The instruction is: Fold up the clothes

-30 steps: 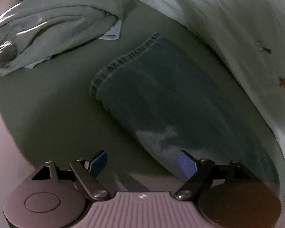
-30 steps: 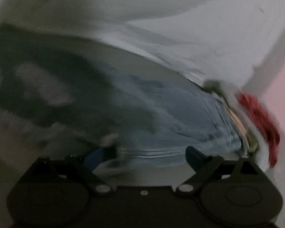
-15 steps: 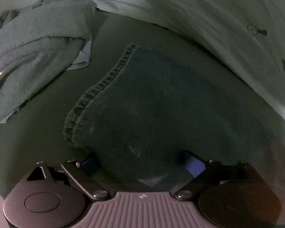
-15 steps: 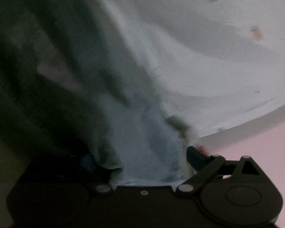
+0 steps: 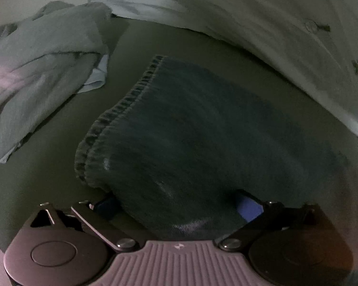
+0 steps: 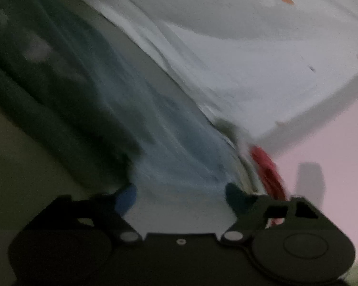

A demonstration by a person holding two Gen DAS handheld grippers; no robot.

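The jeans (image 5: 202, 143) lay stretched across the dark bed surface (image 5: 47, 166), one trouser leg running straight ahead of the left tongs (image 5: 176, 205) and the paler upper part running ahead of the right tongs (image 6: 181, 193).

To do this step well, I judged that both ends needed gripping deep enough to catch every layer, then lifting together and level, so the hem (image 5: 121, 109) would meet the waist squarely without the legs sliding apart.

The left tongs stood spread wide, the leg's edge bunched between the two blue pads (image 5: 248, 205) and touching them, not yet pinched. The right tongs were likewise spread, with light denim lying between the fingers; that view was badly smeared, so whether the pads touched the cloth could not be told.

A crumpled grey garment (image 5: 43, 71) lay ahead and left of the left tongs, and a white printed sheet (image 5: 274, 23) ahead and right. Something red (image 6: 267, 166) showed just right of the right tongs.
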